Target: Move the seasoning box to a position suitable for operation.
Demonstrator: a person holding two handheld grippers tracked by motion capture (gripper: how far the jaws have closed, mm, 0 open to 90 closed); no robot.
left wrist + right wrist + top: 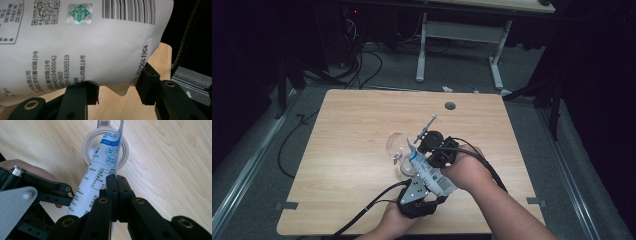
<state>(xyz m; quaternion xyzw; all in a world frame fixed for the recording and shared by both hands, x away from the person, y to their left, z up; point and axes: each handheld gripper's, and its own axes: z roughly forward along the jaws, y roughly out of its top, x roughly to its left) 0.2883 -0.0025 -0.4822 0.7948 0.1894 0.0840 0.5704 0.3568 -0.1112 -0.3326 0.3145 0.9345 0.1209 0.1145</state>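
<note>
We hold pouch (428,172) tilted over cup (398,146): left tongs (117,86) half-closed round its belly, right tongs (116,188) pinched shut on its edge. Pouring apparently under way; contents unseen.

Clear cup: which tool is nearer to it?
Right. The right tool pinches the white pouch at its edge just short of the clear cup; the left tool holds the pouch's bottom, farther back.
</note>
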